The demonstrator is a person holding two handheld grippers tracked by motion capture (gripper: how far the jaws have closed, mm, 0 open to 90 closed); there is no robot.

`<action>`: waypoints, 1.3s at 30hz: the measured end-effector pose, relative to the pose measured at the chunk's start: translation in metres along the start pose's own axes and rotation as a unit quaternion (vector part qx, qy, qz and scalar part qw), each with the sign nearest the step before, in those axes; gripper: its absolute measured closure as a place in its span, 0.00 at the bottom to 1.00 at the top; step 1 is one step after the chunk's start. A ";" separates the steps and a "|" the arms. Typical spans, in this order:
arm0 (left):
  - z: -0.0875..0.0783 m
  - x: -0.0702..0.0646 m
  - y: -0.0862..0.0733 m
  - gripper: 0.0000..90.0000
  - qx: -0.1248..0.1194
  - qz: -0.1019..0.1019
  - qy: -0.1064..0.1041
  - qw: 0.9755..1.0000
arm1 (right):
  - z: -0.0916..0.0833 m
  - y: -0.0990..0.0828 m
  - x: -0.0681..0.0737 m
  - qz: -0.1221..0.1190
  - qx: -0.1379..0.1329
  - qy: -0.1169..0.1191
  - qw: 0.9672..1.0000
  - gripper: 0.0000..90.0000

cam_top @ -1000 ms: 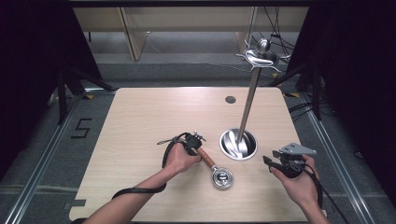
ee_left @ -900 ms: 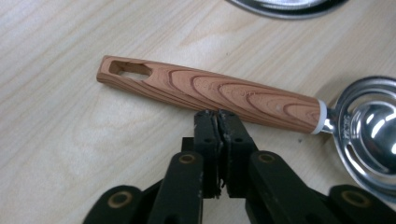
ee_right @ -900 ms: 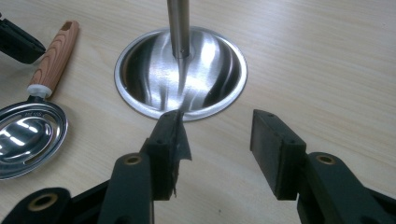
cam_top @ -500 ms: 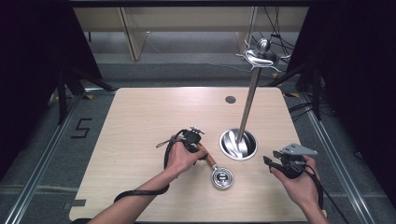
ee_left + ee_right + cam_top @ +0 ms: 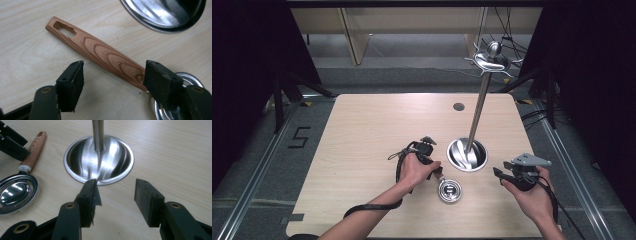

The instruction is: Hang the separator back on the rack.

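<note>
In the left gripper view the wooden handle point(image 5: 100, 56) of the small metal ladle point(image 5: 450, 190) runs from upper left to lower right across the desk point(image 5: 362, 135), lying between the left gripper point(image 5: 113, 81) fingers, which have just been opening and now stand spread without pressing it. The right gripper point(image 5: 116, 200), also spread and empty, sits farther off.

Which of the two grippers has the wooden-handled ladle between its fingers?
The left gripper: its open fingers straddle the ladle's wooden handle without pressing it, having just opened. The right gripper faces the stand's steel base, with nothing between its fingers.
</note>
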State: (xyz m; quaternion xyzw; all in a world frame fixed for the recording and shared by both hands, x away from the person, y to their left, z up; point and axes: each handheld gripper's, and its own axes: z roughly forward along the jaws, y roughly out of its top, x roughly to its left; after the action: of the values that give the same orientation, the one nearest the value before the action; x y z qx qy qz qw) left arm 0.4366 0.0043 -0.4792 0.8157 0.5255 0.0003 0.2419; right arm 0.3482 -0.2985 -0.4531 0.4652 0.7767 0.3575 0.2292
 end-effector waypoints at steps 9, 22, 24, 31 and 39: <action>0.008 -0.008 0.008 0.29 0.016 0.004 0.013 1.000 | 0.003 0.001 0.004 0.010 0.013 0.009 1.000 0.58; 0.011 -0.012 0.007 0.44 0.032 0.056 0.056 0.996 | 0.003 0.000 0.004 0.004 0.016 0.004 1.000 0.58; 0.009 -0.011 0.007 0.50 0.042 0.081 0.061 0.994 | 0.004 0.000 0.004 0.006 0.016 0.005 1.000 0.57; 0.003 -0.002 0.004 0.67 0.061 0.136 0.071 0.986 | 0.006 -0.002 0.002 0.001 0.016 0.013 1.000 0.58; 0.000 0.002 0.001 0.76 0.062 0.146 0.068 0.985 | 0.007 -0.002 0.002 -0.004 0.015 0.010 1.000 0.57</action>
State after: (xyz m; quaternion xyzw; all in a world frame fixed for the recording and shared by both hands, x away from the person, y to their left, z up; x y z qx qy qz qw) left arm 0.4385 0.0054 -0.4797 0.8949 0.4155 0.0588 0.1517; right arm 0.3507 -0.2946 -0.4589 0.4615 0.7865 0.3494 0.2154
